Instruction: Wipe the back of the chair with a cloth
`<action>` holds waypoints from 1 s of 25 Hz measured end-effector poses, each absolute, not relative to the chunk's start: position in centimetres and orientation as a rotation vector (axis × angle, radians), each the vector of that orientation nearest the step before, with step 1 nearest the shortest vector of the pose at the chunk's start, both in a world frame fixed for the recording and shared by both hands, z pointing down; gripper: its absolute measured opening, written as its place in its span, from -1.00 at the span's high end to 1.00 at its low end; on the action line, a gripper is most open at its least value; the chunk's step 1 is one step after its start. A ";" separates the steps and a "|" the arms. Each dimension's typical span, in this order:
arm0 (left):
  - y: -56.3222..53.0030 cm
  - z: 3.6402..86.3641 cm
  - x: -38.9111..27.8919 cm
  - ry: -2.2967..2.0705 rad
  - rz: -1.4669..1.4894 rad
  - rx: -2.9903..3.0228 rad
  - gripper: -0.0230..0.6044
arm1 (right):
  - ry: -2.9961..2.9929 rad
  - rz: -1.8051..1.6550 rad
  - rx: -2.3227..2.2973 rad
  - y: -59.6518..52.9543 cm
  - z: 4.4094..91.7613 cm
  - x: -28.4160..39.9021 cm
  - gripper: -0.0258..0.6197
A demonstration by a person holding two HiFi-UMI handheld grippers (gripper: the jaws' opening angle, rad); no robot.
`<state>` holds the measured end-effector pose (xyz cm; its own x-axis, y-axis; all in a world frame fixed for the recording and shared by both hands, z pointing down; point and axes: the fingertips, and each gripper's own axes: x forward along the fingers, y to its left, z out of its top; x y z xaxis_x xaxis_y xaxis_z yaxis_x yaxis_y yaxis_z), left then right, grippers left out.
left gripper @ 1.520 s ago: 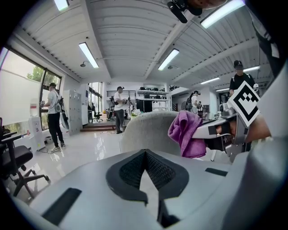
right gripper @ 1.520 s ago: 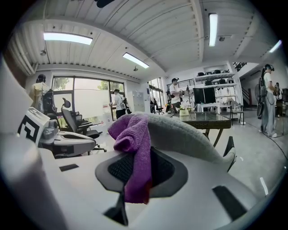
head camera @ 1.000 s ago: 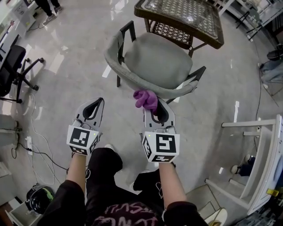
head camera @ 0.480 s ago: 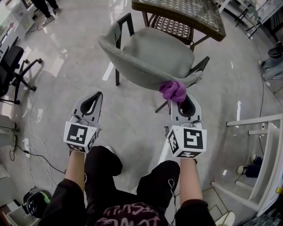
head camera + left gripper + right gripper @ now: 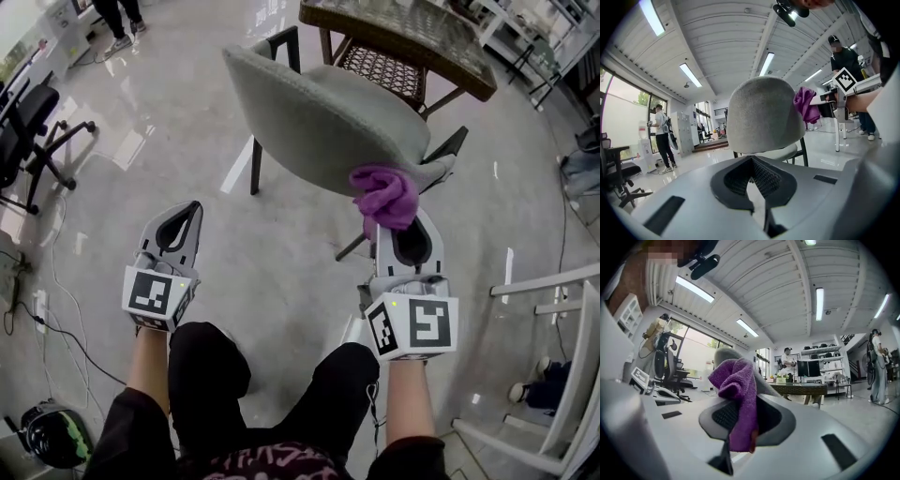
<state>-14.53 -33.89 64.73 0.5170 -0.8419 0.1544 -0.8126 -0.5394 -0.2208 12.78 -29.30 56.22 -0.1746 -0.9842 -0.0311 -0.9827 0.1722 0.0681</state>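
A grey upholstered chair [image 5: 323,117] on black legs stands in front of me with its curved back towards me. My right gripper [image 5: 401,220] is shut on a bunched purple cloth [image 5: 385,195], which touches the right end of the chair back. In the right gripper view the purple cloth [image 5: 737,394] hangs out from between the closed jaws, the chair back [image 5: 723,354] just behind it. My left gripper [image 5: 177,217] hangs to the left, below the chair and apart from it, jaws shut with nothing in them. The left gripper view faces the chair back [image 5: 761,115], with the cloth [image 5: 805,104] at its right edge.
A wicker glass-topped table [image 5: 403,37] stands right behind the chair. A black office chair [image 5: 23,131] is at the far left, a white frame [image 5: 553,356] at the right. Cables [image 5: 56,309] run over the glossy floor at the lower left. People stand in the background.
My right gripper with the purple cloth has slid along the chair back from its middle to its right end. The view has tilted and the left gripper has barely moved.
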 end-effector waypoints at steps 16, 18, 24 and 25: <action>-31.9 67.2 -15.4 1.456 -0.395 -2.585 0.90 | -2.482 -0.063 1.784 -34.3 60.2 3.0 0.63; -31.9 67.0 -15.1 1.447 -0.389 -2.583 0.90 | -2.458 -0.037 1.830 -34.3 60.2 4.5 0.63; -32.4 66.5 -13.7 1.411 -0.348 -2.586 0.90 | -2.404 -0.034 1.923 -32.7 60.0 9.2 0.63; -32.6 66.4 -13.4 1.404 -0.334 -2.588 0.90 | -2.390 -0.033 1.948 -32.4 60.1 10.3 0.63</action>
<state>-13.43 -32.62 66.37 0.5292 -0.8412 0.1109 -0.8012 -0.5385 -0.2610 10.27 -32.42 60.07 -0.2007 -0.9791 0.0314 -0.9779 0.2022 0.0533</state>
